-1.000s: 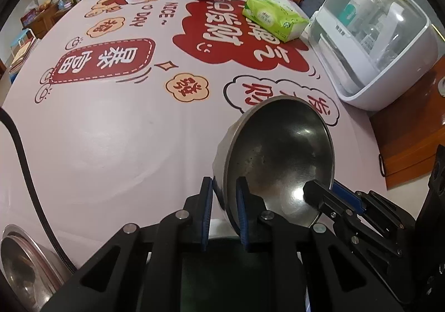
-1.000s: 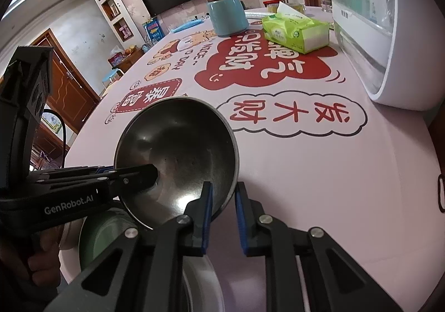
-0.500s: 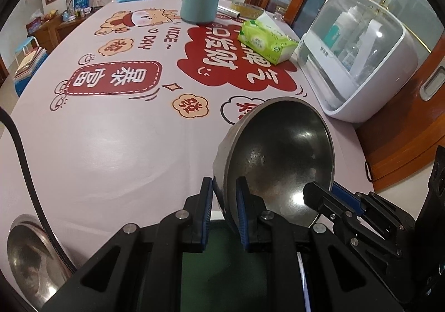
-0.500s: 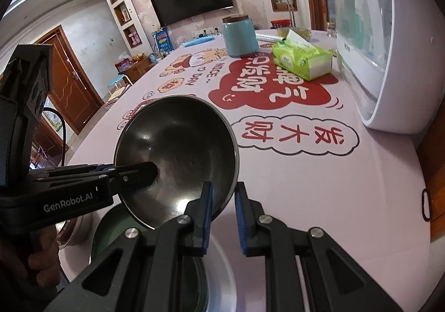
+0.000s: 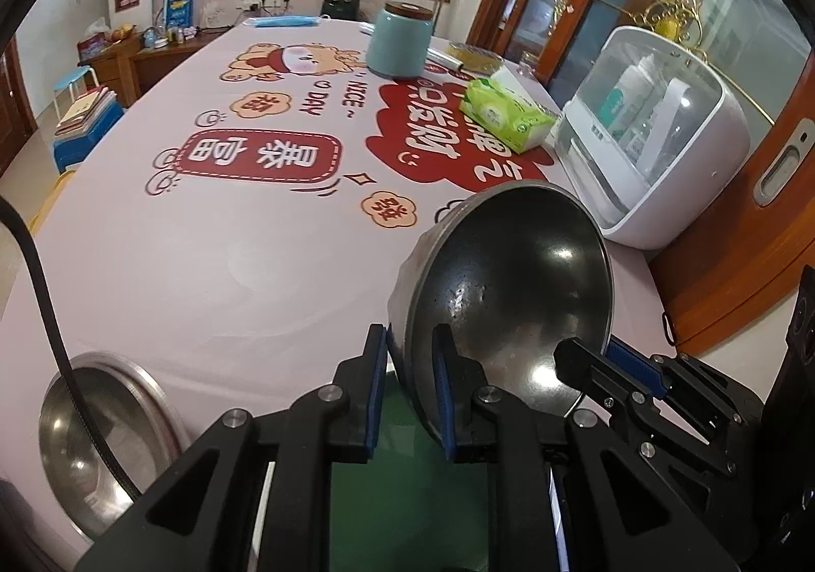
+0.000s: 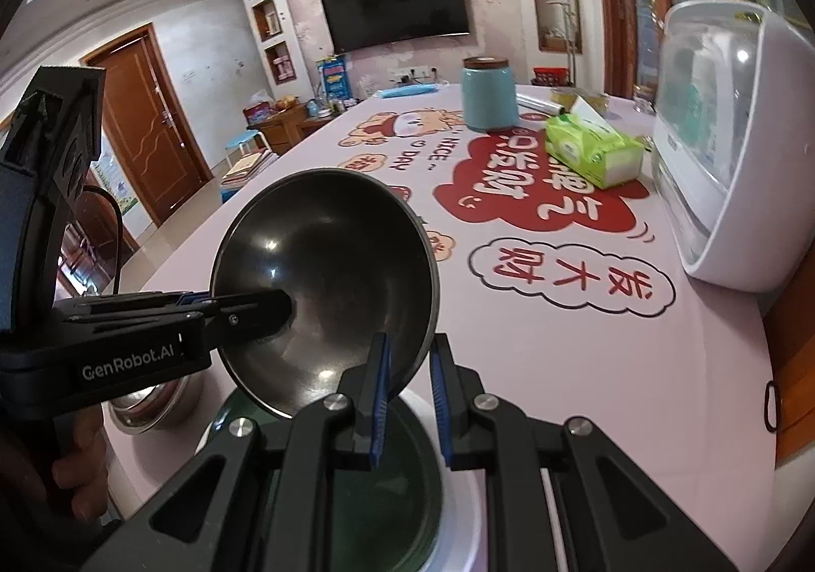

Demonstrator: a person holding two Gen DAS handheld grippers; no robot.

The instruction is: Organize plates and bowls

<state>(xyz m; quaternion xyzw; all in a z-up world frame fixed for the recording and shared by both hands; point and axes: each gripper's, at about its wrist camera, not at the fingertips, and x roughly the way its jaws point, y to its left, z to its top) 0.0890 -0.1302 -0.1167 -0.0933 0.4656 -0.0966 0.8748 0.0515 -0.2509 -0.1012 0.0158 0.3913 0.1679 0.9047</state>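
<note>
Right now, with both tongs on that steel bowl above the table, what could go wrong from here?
1. The left tongs and right tongs each pinch only the thin rim of the steel bowl; it could slip or twist if they pull apart.
2. If dropped, it would land on the green bowl below.

left hand-held gripper (image 5: 407, 388): clamped, angled down | right hand-held gripper (image 6: 407, 399): clamped, angled down
</note>
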